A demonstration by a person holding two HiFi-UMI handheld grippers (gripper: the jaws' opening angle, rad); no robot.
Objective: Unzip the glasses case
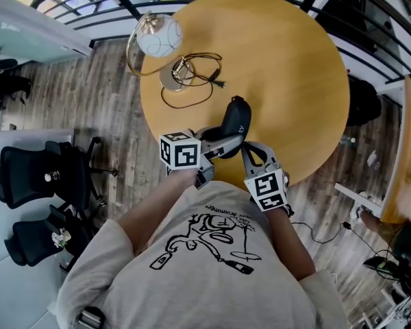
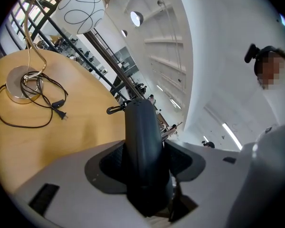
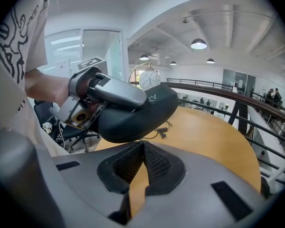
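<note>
The glasses case (image 1: 234, 123) is being held clear of the tabletop (image 1: 294, 81), above its near edge, with one end being clamped by the left tool (image 2: 146, 148). The right tool (image 3: 143, 144), jaws together and empty, is being held just under the case. Judged risk: with only one end of the smooth, rounded shell being pinched, the case could be twisted or dragged from the grip once the zip is being pulled.

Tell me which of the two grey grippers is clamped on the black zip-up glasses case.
The left gripper: its jaws squeeze the black glasses case, while the right gripper has its jaws shut on nothing.
</note>
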